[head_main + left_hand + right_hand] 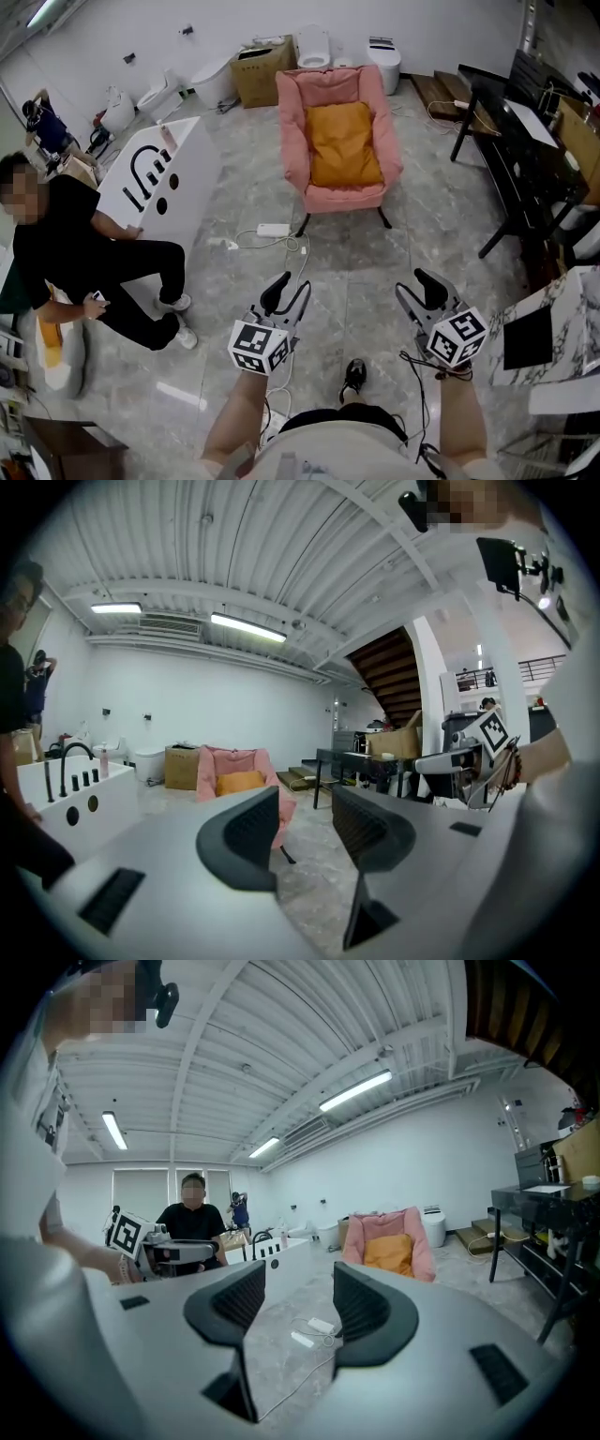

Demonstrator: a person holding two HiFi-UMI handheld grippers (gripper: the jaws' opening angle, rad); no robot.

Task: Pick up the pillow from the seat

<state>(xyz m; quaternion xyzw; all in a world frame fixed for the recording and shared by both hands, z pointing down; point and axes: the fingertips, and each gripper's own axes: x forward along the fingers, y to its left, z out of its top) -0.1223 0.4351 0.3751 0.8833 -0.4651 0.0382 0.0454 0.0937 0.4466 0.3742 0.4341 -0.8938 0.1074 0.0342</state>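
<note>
The plump, orange, rectangular fabric pillow (344,143) lies on the seat of the pink padded armchair (294,141). It sits at twelve o'clock in the head view, well apart from both grippers. Its long axis runs twelve to six, with the upper end against the backrest, and its surface is softly creased. The left gripper (289,292) and right gripper (418,292) have released fingers with nothing between them, above the grey marble floor (356,253).

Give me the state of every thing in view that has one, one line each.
Orange square pillow: lying on the pink padded armchair, untouched.
Armchair: upright, holding the pillow.
Left gripper: jaws apart, empty.
Right gripper: jaws apart, empty.
White power strip: lying flat on the grey floor.
</note>
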